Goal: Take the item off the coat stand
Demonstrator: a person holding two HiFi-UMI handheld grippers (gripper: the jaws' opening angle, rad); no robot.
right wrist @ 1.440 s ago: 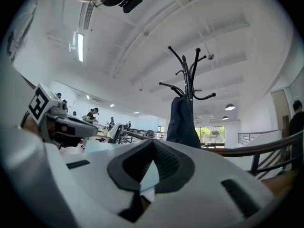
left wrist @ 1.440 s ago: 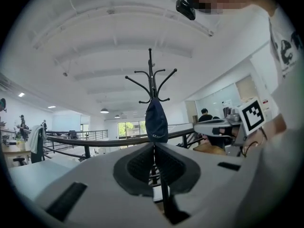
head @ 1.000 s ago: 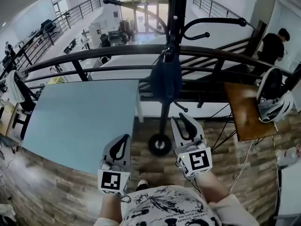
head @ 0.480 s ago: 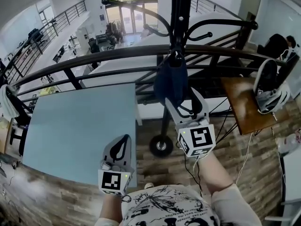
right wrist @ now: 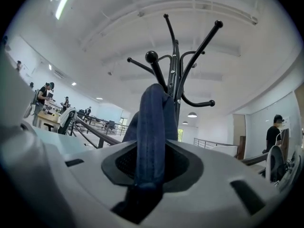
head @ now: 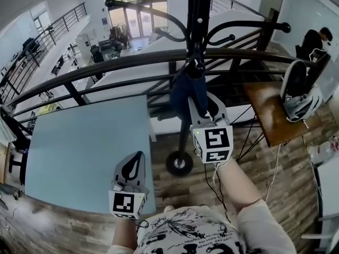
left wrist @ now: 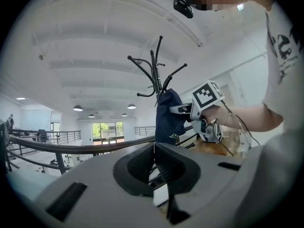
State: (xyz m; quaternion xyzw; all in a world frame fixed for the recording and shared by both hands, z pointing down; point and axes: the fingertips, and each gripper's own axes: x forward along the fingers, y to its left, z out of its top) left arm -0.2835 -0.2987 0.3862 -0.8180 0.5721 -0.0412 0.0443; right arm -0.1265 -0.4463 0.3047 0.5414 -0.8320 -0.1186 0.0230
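Note:
A dark blue fabric item (head: 183,91) hangs from a hook of the black coat stand (head: 198,15). My right gripper (head: 204,102) is raised to it, and its jaws are closing with a fold of the blue fabric (right wrist: 152,127) pinched between the pads. The left gripper view shows the same item (left wrist: 167,118) with the right gripper (left wrist: 183,109) at its side. My left gripper (head: 132,165) hangs low over the table's edge, jaws together and empty.
A light blue table (head: 85,147) lies at the left, and a black railing (head: 106,62) runs behind the stand. The stand's round base (head: 180,163) rests on the wood floor. A wooden table (head: 273,120) at the right carries a helmet (head: 299,97). A person (head: 312,38) stands far right.
My right gripper rose from beside the stand's base up to the hanging blue item and now has its fabric between the jaws. The left gripper stayed put.

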